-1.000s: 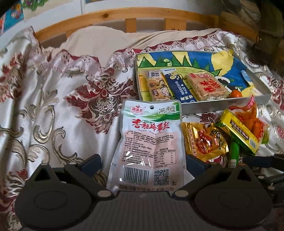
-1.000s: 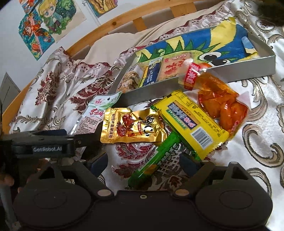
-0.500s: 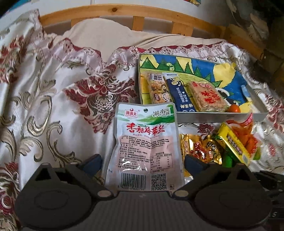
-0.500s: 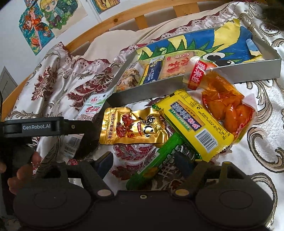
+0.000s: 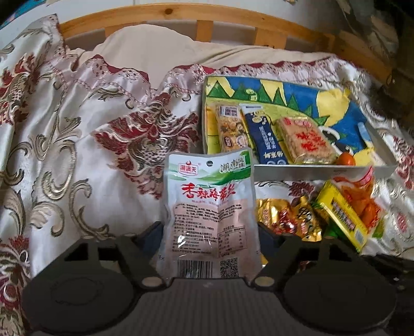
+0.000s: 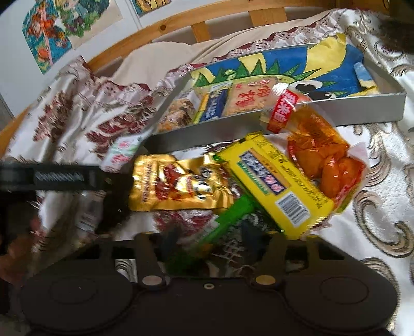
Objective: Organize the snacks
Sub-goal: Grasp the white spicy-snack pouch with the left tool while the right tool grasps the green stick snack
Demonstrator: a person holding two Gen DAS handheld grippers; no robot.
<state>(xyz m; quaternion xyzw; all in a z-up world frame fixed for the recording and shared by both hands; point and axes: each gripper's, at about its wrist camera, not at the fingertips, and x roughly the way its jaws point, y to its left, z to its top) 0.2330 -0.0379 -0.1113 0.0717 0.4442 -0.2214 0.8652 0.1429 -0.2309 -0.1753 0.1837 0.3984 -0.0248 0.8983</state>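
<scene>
My left gripper (image 5: 209, 235) is shut on a white seaweed snack pouch (image 5: 209, 206) and holds it upright over the bedspread, just left of and before the shallow box (image 5: 323, 172). The box has a blue, green and yellow picture inside and holds three wrapped bars (image 5: 266, 137) and a small orange item (image 5: 346, 159). My right gripper (image 6: 209, 237) has its jaws closing around the near end of a green stick snack (image 6: 230, 217). Beside it lie a gold packet (image 6: 178, 186), a yellow packet (image 6: 279, 186) and an orange pouch (image 6: 320, 152).
Everything lies on a satin bedspread (image 5: 77, 155) with red and gold patterns. A wooden headboard (image 5: 233, 23) and a cream pillow (image 5: 155, 49) are behind the box. Drawings hang on the wall (image 6: 51, 33) at upper left. The left gripper's body (image 6: 59, 178) shows in the right wrist view.
The left gripper has closed on the white pouch and lifted it toward the box. The right gripper has moved forward onto the green stick, its jaws narrowing.
</scene>
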